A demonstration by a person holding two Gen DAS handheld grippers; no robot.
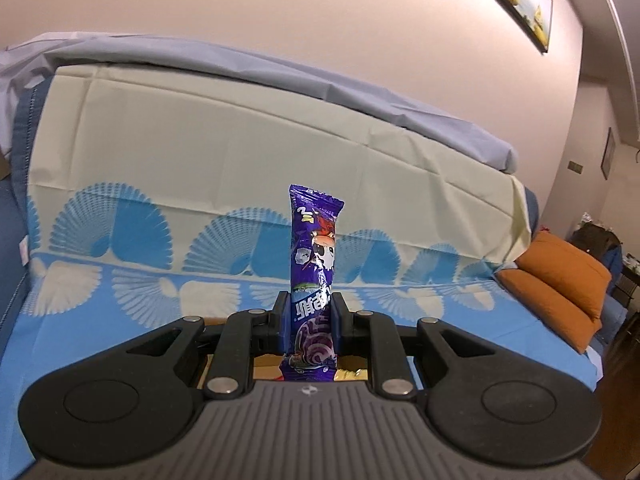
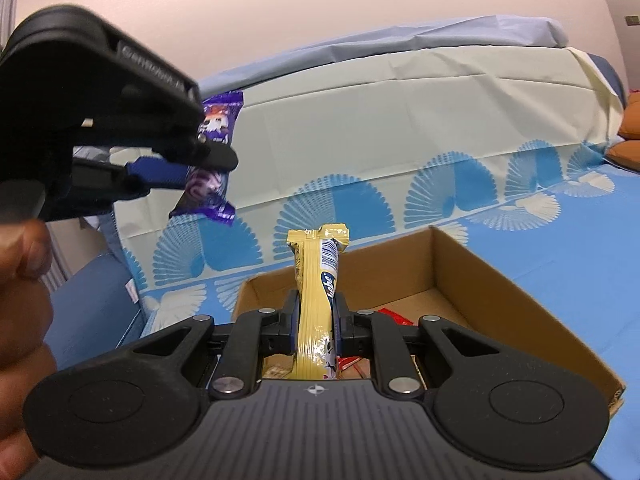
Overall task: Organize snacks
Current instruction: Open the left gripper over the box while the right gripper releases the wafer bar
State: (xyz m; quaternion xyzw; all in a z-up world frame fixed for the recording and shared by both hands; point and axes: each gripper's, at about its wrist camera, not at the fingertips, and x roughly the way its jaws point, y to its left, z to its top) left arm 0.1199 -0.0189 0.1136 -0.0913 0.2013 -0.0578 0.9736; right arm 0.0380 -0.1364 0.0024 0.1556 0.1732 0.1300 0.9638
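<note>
Over cardboard box [image 2: 500,280] | yellow snack [image 2: 320,280]: blue lettering, perhaps "lobo"

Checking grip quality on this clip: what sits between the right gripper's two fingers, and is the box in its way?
The right gripper is shut on a yellow snack bar, standing upright between its fingers, in the right wrist view. The open cardboard box lies behind and below, not between them.

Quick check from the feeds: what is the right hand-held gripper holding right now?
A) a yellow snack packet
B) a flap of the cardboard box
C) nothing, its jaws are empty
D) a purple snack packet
A: the right hand-held gripper is shut on the yellow packet, which stands up between its fingers above the box; the purple packet is in the left hand-held gripper.
</note>
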